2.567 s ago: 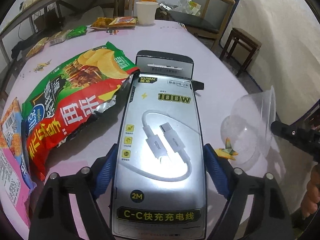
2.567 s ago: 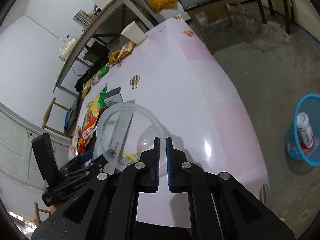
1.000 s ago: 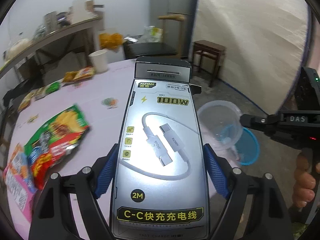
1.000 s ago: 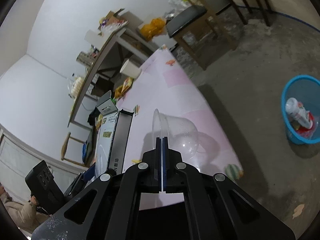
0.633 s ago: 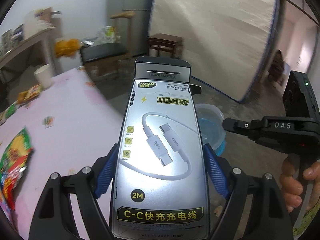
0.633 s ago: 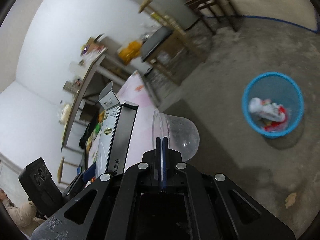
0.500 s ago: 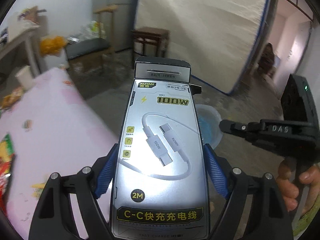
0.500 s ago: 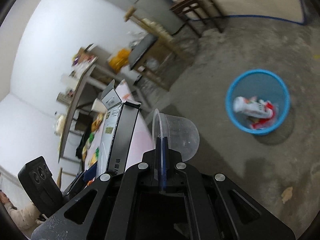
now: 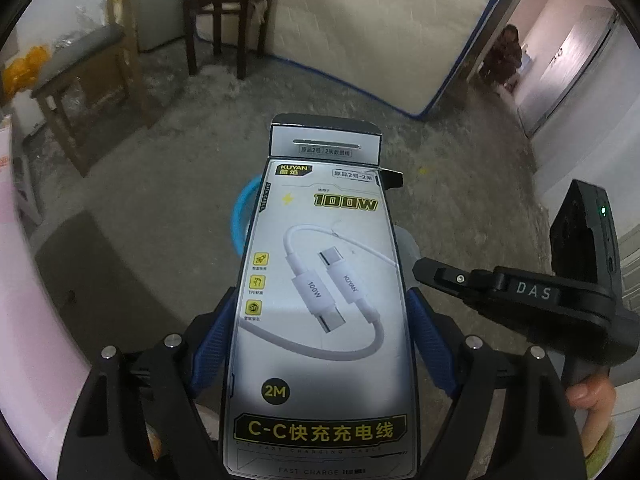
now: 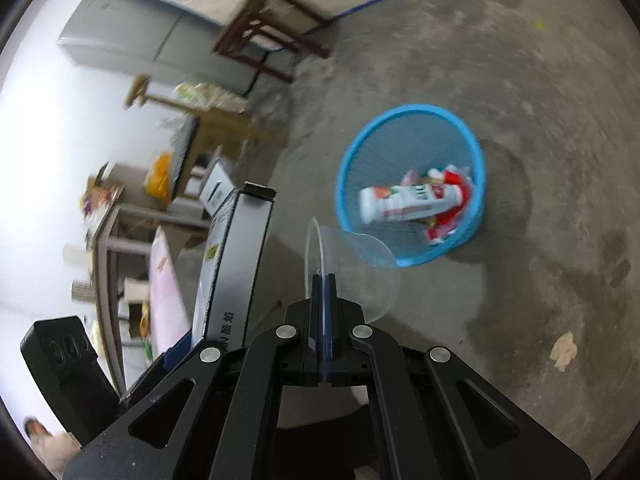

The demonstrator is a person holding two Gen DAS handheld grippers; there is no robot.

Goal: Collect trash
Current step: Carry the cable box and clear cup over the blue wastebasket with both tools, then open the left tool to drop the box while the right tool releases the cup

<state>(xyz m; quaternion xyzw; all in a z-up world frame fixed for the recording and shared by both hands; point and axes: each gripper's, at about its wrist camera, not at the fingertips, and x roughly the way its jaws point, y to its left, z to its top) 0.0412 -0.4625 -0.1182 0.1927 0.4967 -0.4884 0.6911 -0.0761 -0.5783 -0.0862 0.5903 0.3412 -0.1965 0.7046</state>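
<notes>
My left gripper [image 9: 320, 320] is shut on a grey charging cable box [image 9: 320, 288], held flat between the blue pads above the floor. The box also shows edge-on in the right wrist view [image 10: 236, 264]. My right gripper [image 10: 325, 280] is shut on the rim of a clear plastic dome lid [image 10: 356, 268]. A blue mesh trash basket [image 10: 476, 160] stands on the concrete floor just beyond the lid and holds a white bottle [image 10: 400, 204] and red wrappers. In the left wrist view only a sliver of the basket's rim [image 9: 240, 216] shows behind the box.
The pink table [image 9: 24, 320] lies at the left edge. A dark wooden stool [image 9: 228, 20] and a wooden chair [image 9: 88, 76] stand on the floor beyond. A mattress [image 9: 360, 32] leans on the wall. A scrap of paper [image 10: 564, 350] lies on the floor.
Both grippers have swung away from the table and out over the floor, each still holding its item. The blue basket is now closer, just ahead of the lid and the box.
</notes>
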